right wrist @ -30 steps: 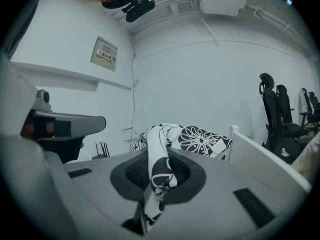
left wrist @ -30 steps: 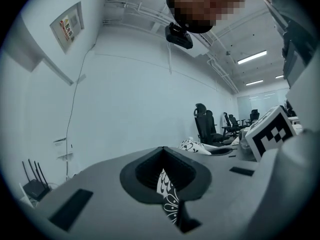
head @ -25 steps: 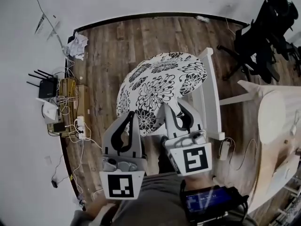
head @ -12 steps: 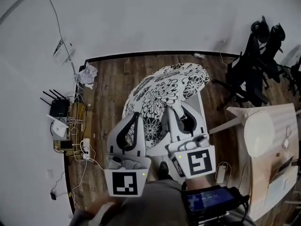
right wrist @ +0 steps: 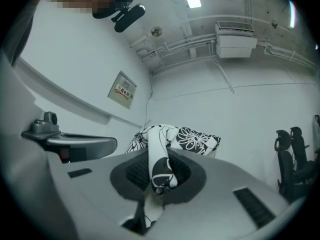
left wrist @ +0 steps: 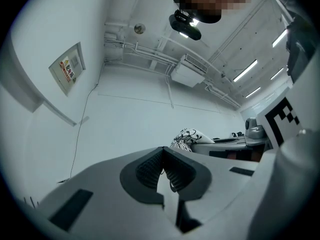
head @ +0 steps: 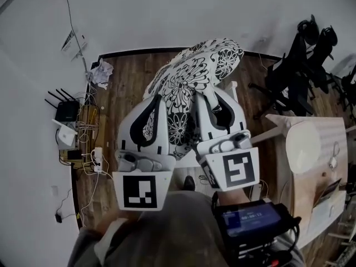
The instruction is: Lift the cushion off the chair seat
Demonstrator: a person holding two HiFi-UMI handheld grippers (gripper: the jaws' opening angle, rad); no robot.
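Note:
The black-and-white flowered cushion hangs in the air above the white chair, tilted up and away from me. My left gripper is shut on the cushion's near left edge. A thin strip of printed fabric shows between its pads, and the rest of the cushion bulges beyond my left gripper. My right gripper is shut on the near right edge. In the right gripper view a thick fold of cushion is pinched in my right gripper.
Routers and tangled cables lie on the wooden floor by the left wall, with crumpled paper behind them. Black office chairs stand at the right, near a pale wooden table. A small screen device hangs at my chest.
Both grippers have risen together with the cushion in them. The cushion has come up off the chair seat and now sits higher and closer to the head camera.

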